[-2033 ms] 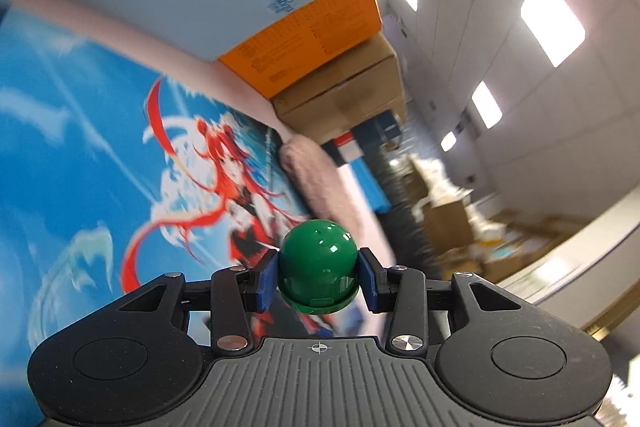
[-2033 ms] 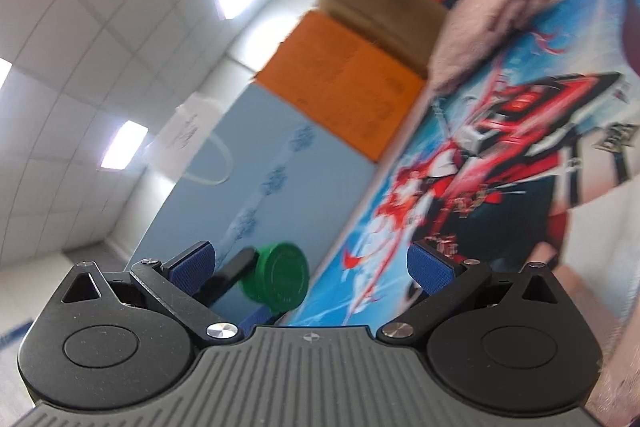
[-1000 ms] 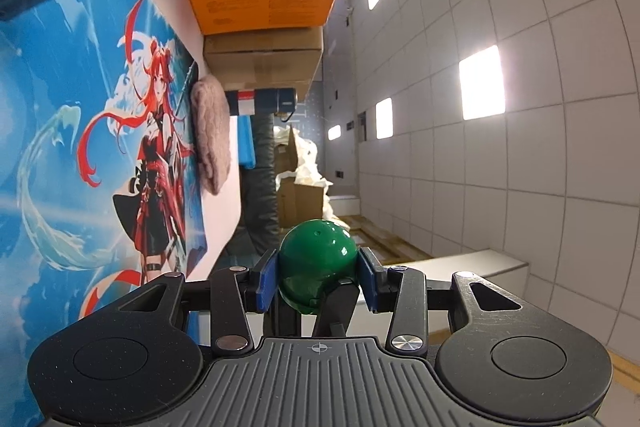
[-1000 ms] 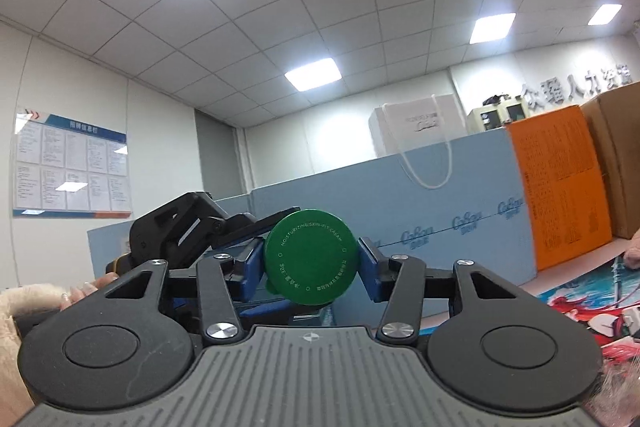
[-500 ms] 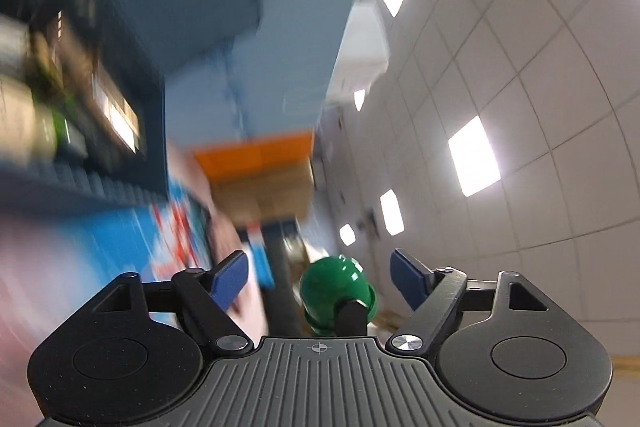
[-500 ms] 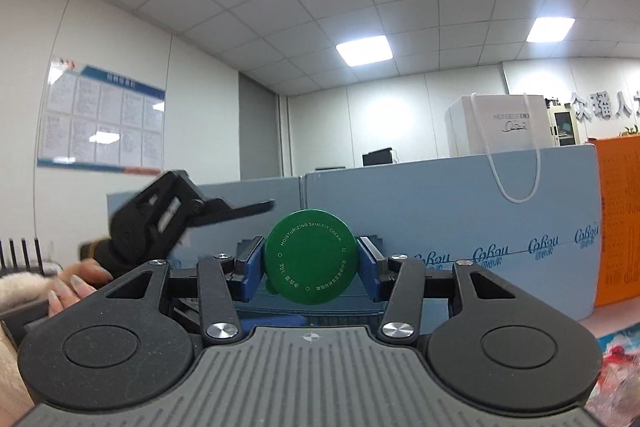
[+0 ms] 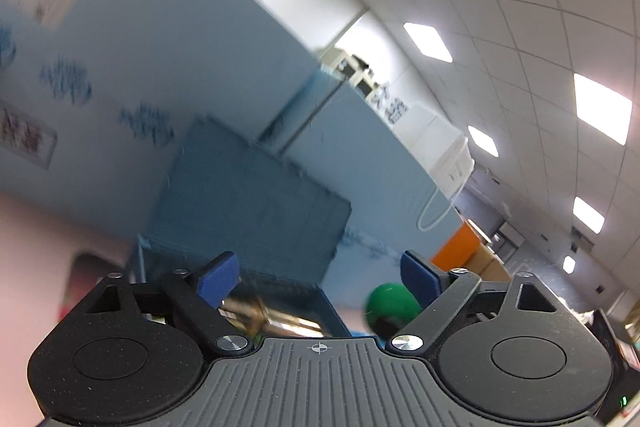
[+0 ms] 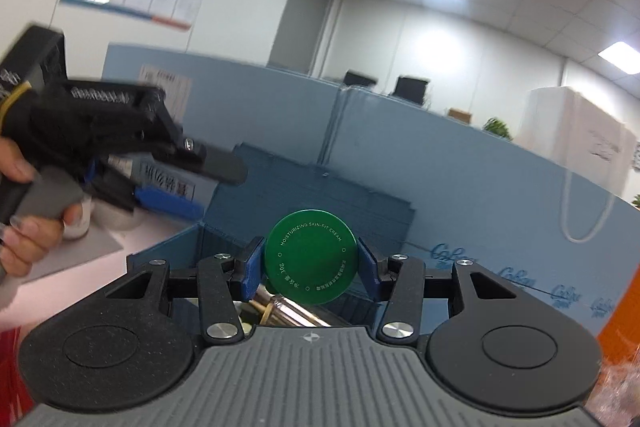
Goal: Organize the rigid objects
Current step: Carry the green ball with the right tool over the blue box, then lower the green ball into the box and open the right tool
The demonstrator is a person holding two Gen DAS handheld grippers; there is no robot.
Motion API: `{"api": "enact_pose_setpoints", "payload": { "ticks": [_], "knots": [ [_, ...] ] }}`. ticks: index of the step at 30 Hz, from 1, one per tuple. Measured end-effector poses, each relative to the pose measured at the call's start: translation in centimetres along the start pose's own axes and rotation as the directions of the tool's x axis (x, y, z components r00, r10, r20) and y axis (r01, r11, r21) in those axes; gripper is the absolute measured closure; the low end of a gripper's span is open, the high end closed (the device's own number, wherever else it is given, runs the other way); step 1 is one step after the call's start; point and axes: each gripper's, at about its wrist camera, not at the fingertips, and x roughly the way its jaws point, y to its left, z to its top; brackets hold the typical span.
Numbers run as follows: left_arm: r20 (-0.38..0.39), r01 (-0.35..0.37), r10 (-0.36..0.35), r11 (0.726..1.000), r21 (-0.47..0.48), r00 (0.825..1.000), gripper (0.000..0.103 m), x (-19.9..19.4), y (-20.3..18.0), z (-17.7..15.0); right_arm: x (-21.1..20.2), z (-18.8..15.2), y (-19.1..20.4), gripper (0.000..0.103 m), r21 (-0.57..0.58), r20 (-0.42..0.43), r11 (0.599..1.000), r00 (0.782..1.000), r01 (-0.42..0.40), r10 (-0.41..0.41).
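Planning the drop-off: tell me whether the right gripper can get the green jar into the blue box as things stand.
Probably yes. The right gripper, jaws clamped on the green jar, faces the blue box, whose top looks open; the left gripper is off to one side.

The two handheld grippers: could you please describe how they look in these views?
Each gripper, left and right, has a ribbed grey body with a small crosshair mark, black linkage arms with silver screws and round black discs, and blue finger pads. From outside, the left one shows a grey handle.
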Motion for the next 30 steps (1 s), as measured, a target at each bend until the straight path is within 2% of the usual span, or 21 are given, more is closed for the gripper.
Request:
{"api": "enact_pose_setpoints", "payload": {
  "ticks": [3,7,11,16,22,26,28,30],
  "knots": [
    [-0.028,0.054,-0.054,0.999,-0.003,0.998,0.010,-0.2,1.1,0.8,3.0,0.6,0.6,0.058,-0.007,-0.096,0.996,0.992,-0.085,0.084],
    [-0.037,0.038,-0.037,0.999,0.008,0.999,0.010,-0.7,1.6,1.0,7.0,0.3,2.0,0.058,0.014,-0.211,0.984,0.962,-0.176,0.175],
    [-0.016,0.043,-0.043,0.998,-0.044,0.999,0.010,-1.5,2.9,1.1,9.8,0.6,2.7,0.058,0.060,-0.275,0.975,0.936,-0.213,0.222],
    [-0.030,0.061,-0.062,0.997,-0.051,0.998,0.010,-1.2,3.2,1.2,11.8,1.0,3.5,0.057,0.072,-0.347,0.967,0.902,-0.246,0.255],
    [-0.045,0.071,-0.073,0.997,-0.030,0.996,0.010,-0.9,2.6,1.0,11.6,0.8,3.6,0.054,0.084,-0.347,0.968,0.904,-0.237,0.251],
    [-0.041,0.076,-0.077,0.997,-0.020,0.996,0.010,-1.0,2.3,0.8,10.6,0.6,2.9,0.049,0.109,-0.314,0.970,0.918,-0.219,0.243],
    [-0.037,0.075,-0.075,0.997,-0.012,0.996,0.010,-1.0,2.0,0.8,9.8,0.5,2.4,0.043,0.124,-0.282,0.971,0.931,-0.206,0.234],
    [-0.032,0.069,-0.069,0.998,-0.002,0.997,0.010,-1.0,1.7,0.7,8.9,0.5,1.8,0.033,0.143,-0.247,0.972,0.944,-0.187,0.218]
  ]
}}
